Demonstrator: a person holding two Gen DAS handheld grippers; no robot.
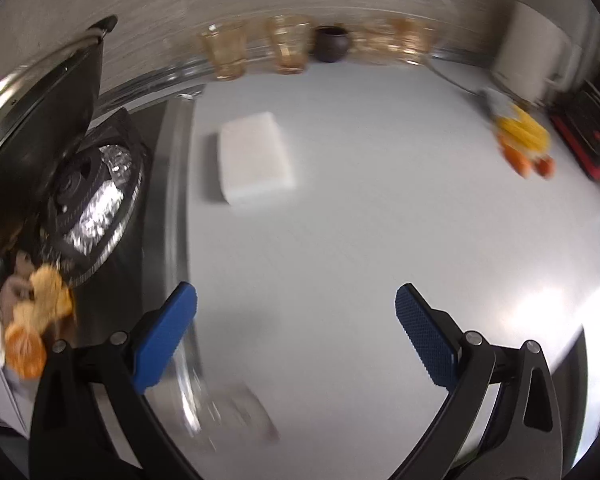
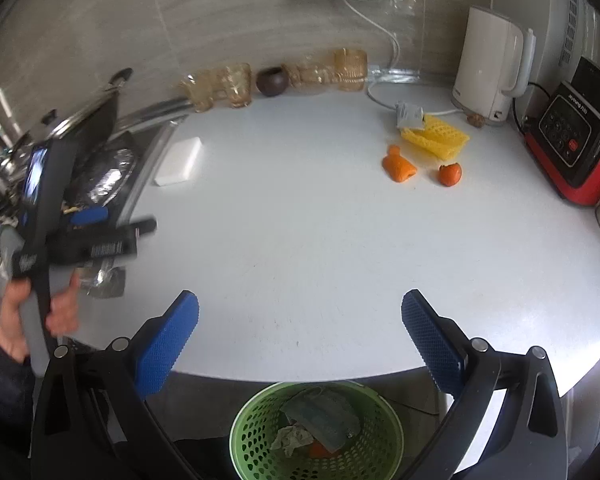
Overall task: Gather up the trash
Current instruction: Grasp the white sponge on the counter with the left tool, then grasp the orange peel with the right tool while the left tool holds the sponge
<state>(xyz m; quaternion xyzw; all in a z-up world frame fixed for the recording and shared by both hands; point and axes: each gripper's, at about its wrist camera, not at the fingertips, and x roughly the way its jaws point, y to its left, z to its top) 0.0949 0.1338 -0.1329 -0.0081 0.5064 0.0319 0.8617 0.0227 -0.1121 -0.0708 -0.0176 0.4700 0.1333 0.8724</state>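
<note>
In the left wrist view the left gripper (image 1: pixel 296 336) hangs with jaws spread wide and empty over the white bench (image 1: pixel 360 240), the orange peel pieces (image 1: pixel 528 164) and yellow foam net (image 1: pixel 524 132) lying far off at its upper right. In the right wrist view the right gripper (image 2: pixel 300 344) is also wide open and empty above the green basket (image 2: pixel 316 432). The peel (image 2: pixel 398 168) and net (image 2: pixel 436 140) lie ahead and right, so the right hand looks nearer.

Kettle (image 2: pixel 490 80), amber glasses (image 2: pixel 350 69), sponge (image 2: pixel 179 162)
</note>
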